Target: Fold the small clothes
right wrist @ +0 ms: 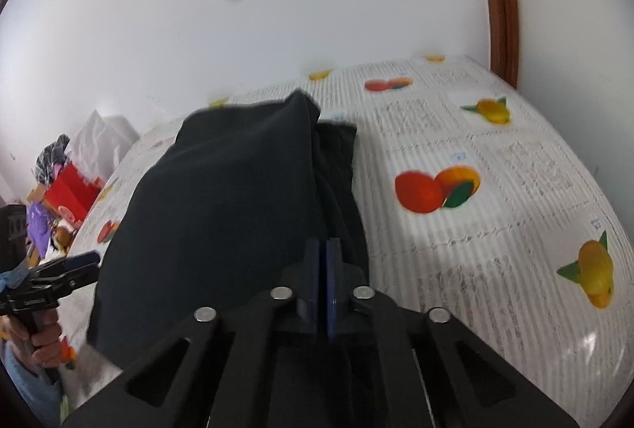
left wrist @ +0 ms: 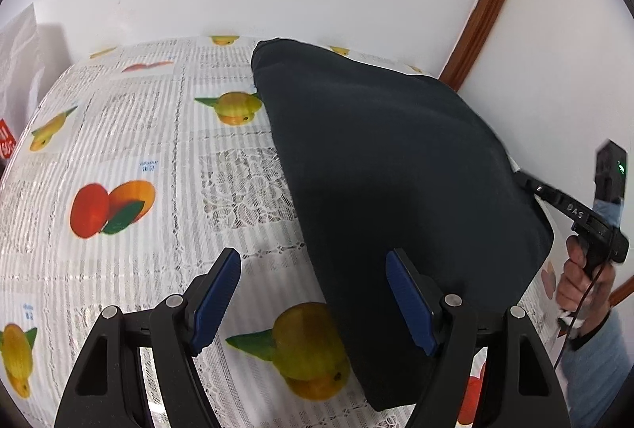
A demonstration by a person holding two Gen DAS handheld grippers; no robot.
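Observation:
A dark navy garment (left wrist: 396,166) lies on the table, its right side lifted and draped over towards the left. My left gripper (left wrist: 313,293) is open and empty, hovering over the garment's near left edge; it also shows at the left of the right wrist view (right wrist: 79,265). My right gripper (right wrist: 325,285) is shut on the garment's (right wrist: 222,206) edge, holding the raised fold above the lower layer. In the left wrist view the right gripper's (left wrist: 531,186) tips are hidden behind the cloth.
The table wears a white lace-print cloth with fruit pictures (left wrist: 119,210). A white wall and a brown wooden door frame (left wrist: 487,4) stand behind. Colourful clutter with a red box (right wrist: 67,194) sits past the table's left end, and a white bag (left wrist: 20,63).

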